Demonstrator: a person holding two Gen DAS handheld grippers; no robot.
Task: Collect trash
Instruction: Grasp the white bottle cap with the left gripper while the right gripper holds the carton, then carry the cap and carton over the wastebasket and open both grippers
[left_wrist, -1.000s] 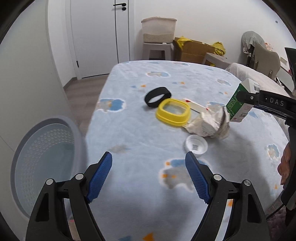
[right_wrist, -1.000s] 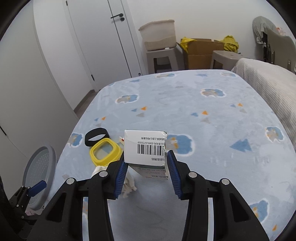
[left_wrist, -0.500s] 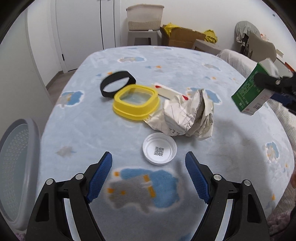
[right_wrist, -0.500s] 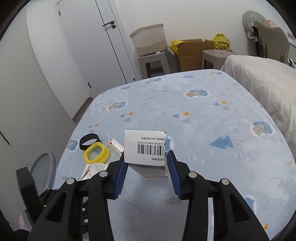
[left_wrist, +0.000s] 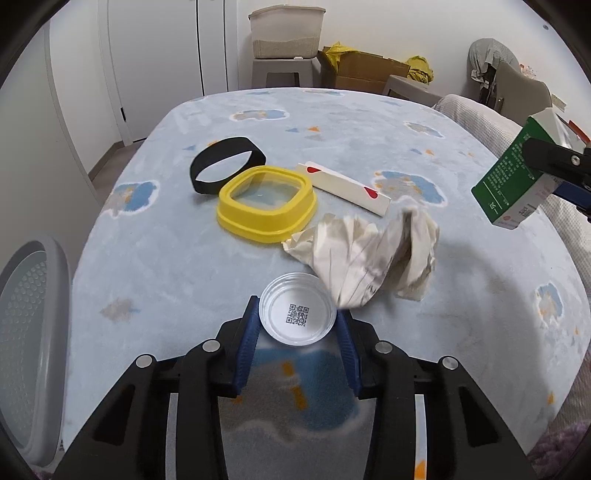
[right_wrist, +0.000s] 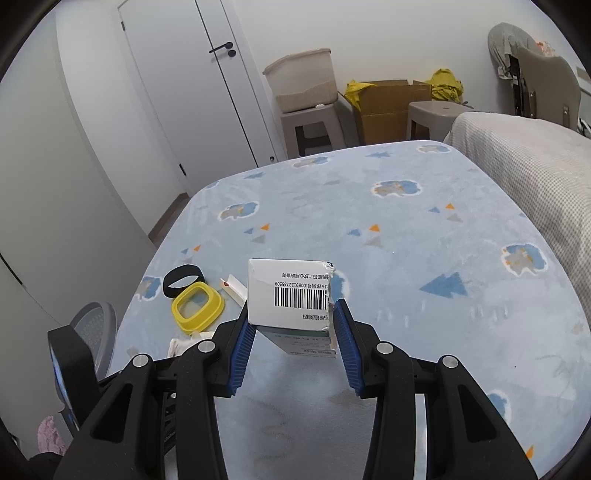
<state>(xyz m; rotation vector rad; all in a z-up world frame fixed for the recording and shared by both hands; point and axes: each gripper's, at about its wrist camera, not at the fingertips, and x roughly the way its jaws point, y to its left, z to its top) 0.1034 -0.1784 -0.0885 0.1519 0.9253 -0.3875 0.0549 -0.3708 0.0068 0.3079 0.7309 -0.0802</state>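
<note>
A white round lid (left_wrist: 297, 319) with a QR code lies on the blue patterned tablecloth (left_wrist: 166, 258). My left gripper (left_wrist: 297, 314) is closing on it, and both blue pads touch its rim. Just beyond the lid sits a crumpled paper wad (left_wrist: 373, 258). My right gripper (right_wrist: 293, 317) is shut on a green and white carton (right_wrist: 288, 291) and holds it above the table. In the left wrist view that carton (left_wrist: 513, 177) hangs at the right edge.
Past the paper lie a yellow square lid (left_wrist: 266, 206), a black band (left_wrist: 227, 164) and a white card strip with red marks (left_wrist: 347, 186). A grey perforated bin (left_wrist: 26, 339) stands off the table's left edge. Stools, boxes and a chair line the far wall.
My left gripper came forward and down over the table to the white lid, and its jaws closed in from wide open onto it. The right gripper kept the carton and drifted slightly.
</note>
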